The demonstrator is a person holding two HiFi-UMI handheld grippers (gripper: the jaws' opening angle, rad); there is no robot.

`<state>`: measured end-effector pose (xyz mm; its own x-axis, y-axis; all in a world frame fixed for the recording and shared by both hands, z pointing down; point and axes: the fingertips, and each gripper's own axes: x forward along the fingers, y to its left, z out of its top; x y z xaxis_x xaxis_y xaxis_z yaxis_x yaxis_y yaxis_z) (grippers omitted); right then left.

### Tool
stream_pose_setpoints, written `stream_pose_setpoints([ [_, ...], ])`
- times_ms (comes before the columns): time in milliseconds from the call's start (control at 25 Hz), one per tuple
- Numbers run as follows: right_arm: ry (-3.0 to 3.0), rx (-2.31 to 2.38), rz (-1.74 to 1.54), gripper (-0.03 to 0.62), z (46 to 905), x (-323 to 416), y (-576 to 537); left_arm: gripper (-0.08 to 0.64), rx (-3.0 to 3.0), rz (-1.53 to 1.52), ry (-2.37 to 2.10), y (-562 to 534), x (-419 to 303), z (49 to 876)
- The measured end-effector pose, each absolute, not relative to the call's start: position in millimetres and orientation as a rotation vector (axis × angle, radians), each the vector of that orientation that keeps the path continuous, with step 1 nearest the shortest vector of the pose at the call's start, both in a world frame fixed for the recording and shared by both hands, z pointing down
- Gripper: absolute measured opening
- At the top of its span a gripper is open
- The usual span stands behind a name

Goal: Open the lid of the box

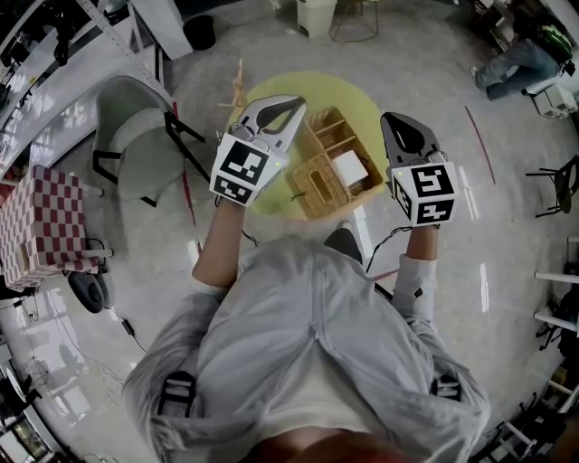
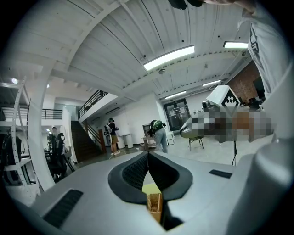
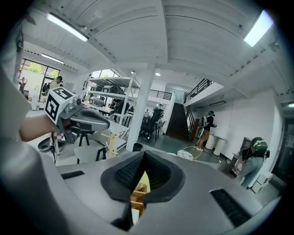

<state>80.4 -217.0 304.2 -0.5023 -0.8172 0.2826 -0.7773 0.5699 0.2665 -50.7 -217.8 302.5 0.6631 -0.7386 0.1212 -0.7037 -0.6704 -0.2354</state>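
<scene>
The box (image 1: 318,172) is a woven wicker one and sits on the lower right part of a round yellow table (image 1: 271,90), in the upper middle of the head view. Its upper side is split into open compartments. A flat white item (image 1: 349,167) lies in the compartment at its right, while the lower left part is closed over with weave – whether that is the lid I cannot tell.

The left gripper (image 1: 291,110) is held above the table just left of the box, its jaws pressed together at the tips with nothing between them. In its own view a sliver of yellow table and a corner of wicker show below the closed tips. The right gripper (image 1: 391,122) hangs just right of the box, past the table's edge, and its jaws are likewise together and hold nothing. Neither gripper touches the box.

A small wooden stand (image 1: 239,89) rises at the table's upper left edge. The floor (image 1: 425,54) is pale and glossy. A grey chair (image 1: 136,136) stands at the left of the frame, and a red-and-white checked block (image 1: 41,217) lies further left. A pale bin (image 1: 317,14) stands at the top edge, and a person (image 1: 511,65) sits in the upper right corner. The gripper views show a wide hall with a white ribbed ceiling, strip lights, a dark staircase and several people standing – all well away from the table
</scene>
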Motion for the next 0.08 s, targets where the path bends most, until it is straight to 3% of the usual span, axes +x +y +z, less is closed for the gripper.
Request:
stream_pose_setpoints([
  [80, -2.430, 1.295, -0.144, 0.023, 305.1, 79.6, -219.7, 0.029, -2.714, -0.312, 1.180, -220.4, -50.5, 304.0],
])
